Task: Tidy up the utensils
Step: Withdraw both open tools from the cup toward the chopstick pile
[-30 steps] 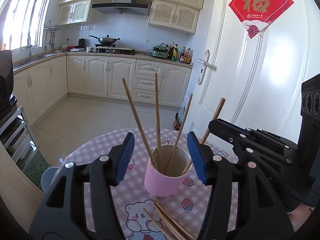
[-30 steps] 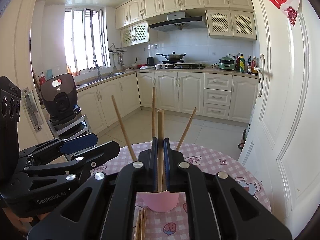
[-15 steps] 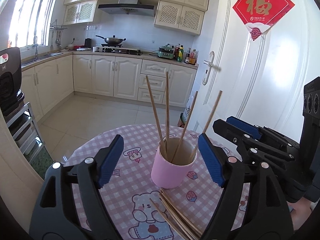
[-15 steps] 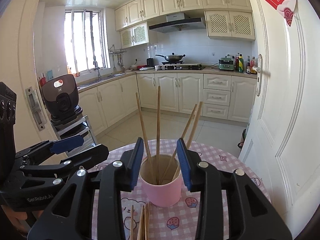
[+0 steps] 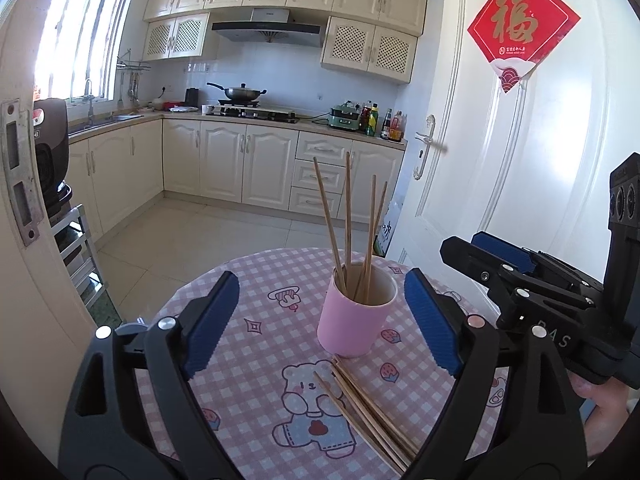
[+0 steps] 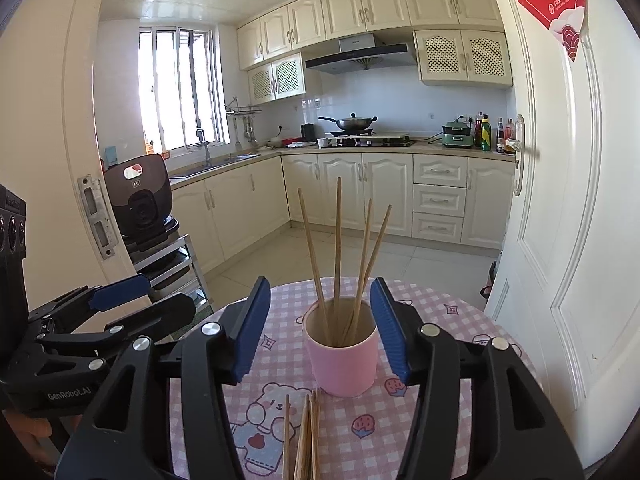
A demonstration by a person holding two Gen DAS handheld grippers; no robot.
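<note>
Four chopsticks (image 6: 338, 260) stand in the pink cup (image 6: 342, 364) on the checked tablecloth (image 6: 448, 412), their long axes near upright – tips up, fanned slightly, the leftmost leaning left and the two on the right leaning right. A loose bundle of chopsticks (image 5: 368, 404) lies flat in front of the cup, pointing toward it.

The right gripper (image 6: 320, 328) has just been opening; its blue pads stand either side of the cup without touching it, and nothing is held. The left gripper (image 5: 320, 320) has also been opening and is spread wide – cup and bundle lie between and ahead of its fingers, untouched.
</note>
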